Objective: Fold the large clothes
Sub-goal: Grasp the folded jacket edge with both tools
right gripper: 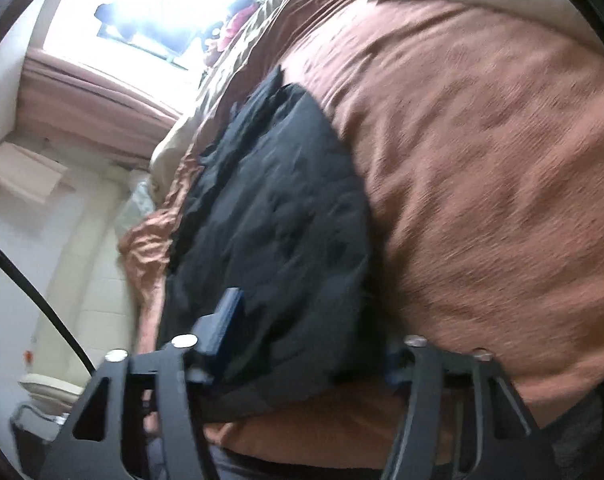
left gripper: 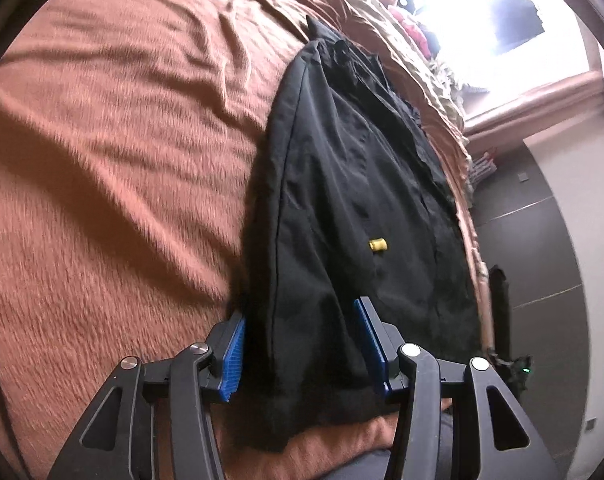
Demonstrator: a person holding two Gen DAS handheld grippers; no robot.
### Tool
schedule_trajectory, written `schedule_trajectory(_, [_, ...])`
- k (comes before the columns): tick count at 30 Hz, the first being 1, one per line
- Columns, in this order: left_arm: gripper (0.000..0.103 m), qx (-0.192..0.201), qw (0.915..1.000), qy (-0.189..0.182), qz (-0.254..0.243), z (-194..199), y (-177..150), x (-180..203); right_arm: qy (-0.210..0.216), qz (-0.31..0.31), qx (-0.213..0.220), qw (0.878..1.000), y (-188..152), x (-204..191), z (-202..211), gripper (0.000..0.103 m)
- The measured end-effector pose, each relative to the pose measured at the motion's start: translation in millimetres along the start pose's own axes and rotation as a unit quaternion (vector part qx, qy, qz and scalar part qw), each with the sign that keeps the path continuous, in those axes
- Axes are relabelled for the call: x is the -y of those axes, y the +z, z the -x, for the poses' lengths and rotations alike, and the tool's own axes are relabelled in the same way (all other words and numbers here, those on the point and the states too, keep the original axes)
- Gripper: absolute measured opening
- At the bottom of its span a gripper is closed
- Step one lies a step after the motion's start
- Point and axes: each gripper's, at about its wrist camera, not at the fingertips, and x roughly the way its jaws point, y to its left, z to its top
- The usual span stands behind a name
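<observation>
On the brown bedspread (left gripper: pixel 102 160), a black garment (left gripper: pixel 341 184) lies lengthwise, partly folded into a long narrow shape, its near hem at the bed's edge closest to the person. The left gripper (left gripper: pixel 302 344) straddles that near hem with its blue pads (left gripper: pixel 234 356) spread apart: the cloth lies between them, and neither pad visibly presses on it, so nothing is pinched yet. The right gripper (right gripper: pixel 307 344) also sits at the near end, seen through heavy blur; one finger shows over the black cloth and the other is half hidden behind a fold, so whether it is clamping the fabric cannot be told. The main risk is an uneven pick-up. If one side catches only the top layer, or nothing at all, lifting the hem would probably drag the stack askew and undo the fold. The garment lies near the side of the bed, so a hard pull could slide it off onto the floor. The slick fabric may also slip from a shallow pinch. As for writing, a small yellow tag (left gripper: pixel 376 244) sits on the garment, but it is too small to read; no brand or lettering is legible anywhere.
</observation>
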Motion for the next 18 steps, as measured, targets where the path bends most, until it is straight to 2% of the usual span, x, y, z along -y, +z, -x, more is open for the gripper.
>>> schedule_trajectory(4, [0.051, -0.015, 0.9995, -0.026, 0.011, 2, -14, 2, -0.011, -0.018, 0.019, 1.0, 4, 12, -3, 0.031])
schedule_trajectory(7, [0.047, -0.015, 0.9994, -0.03, 0.012, 0, -17, 6, -0.009, -0.036, 0.04, 0.999, 6, 20, -1, 0.024])
schedule_trajectory(9, [0.031, -0.009, 0.9998, -0.012, 0.013, -3, -15, 6, -0.016, -0.041, 0.046, 0.998, 6, 21, 1, 0.017])
schedule_trajectory(11, [0.023, 0.002, 0.9996, 0.0, 0.027, -5, -11, 2, -0.031, -0.041, 0.048, 0.998, 6, 19, 4, 0.01])
schedule_trajectory(13, [0.021, 0.018, 0.9991, 0.002, 0.038, -2, -8, -1, -0.034, -0.04, 0.053, 0.997, 3, 13, 11, 0.004])
schedule_trajectory(16, [0.008, 0.049, 0.9982, -0.012, 0.034, 9, -9, 2, -0.031, -0.037, 0.069, 0.996, -1, 4, 31, 0.001])
schedule_trajectory(18, [0.006, 0.065, 0.9976, -0.011, 0.023, 19, -13, 9, -0.026, -0.031, 0.076, 0.996, -4, -2, 44, 0.001])
